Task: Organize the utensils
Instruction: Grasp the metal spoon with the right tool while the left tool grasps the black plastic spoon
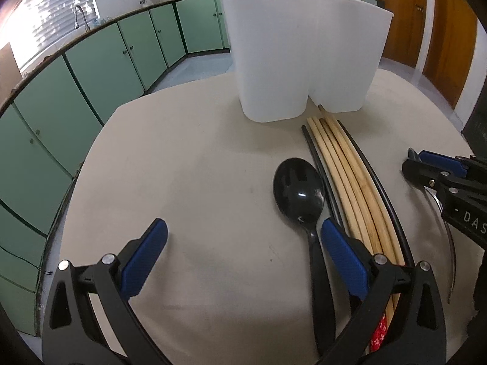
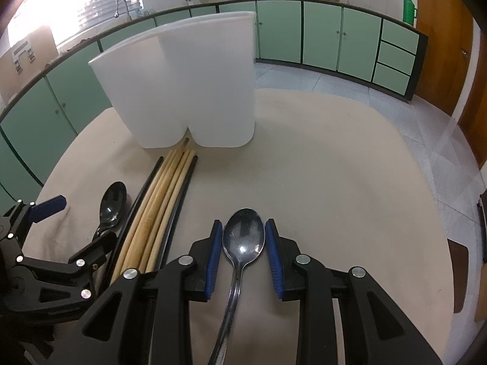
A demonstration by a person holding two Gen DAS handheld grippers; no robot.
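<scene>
A white two-compartment utensil holder [image 1: 304, 57] [image 2: 182, 88] stands upright at the far side of the table. In front of it lie several wooden chopsticks [image 1: 350, 182] [image 2: 158, 206] flanked by black chopsticks. A black plastic spoon [image 1: 299, 193] [image 2: 112, 203] lies left of them. My left gripper [image 1: 243, 240] is open, its right finger beside the black spoon's handle. A metal spoon [image 2: 243, 240] lies on the table between the pads of my right gripper [image 2: 243, 243], which is open around its bowl. The right gripper shows in the left wrist view [image 1: 426, 164].
The table [image 2: 334, 197] has a beige cloth. Green kitchen cabinets [image 1: 91, 70] and a counter with a sink run behind. A wooden door [image 1: 404, 15] is at the right. A dark chair [image 2: 459, 270] stands by the table's right edge.
</scene>
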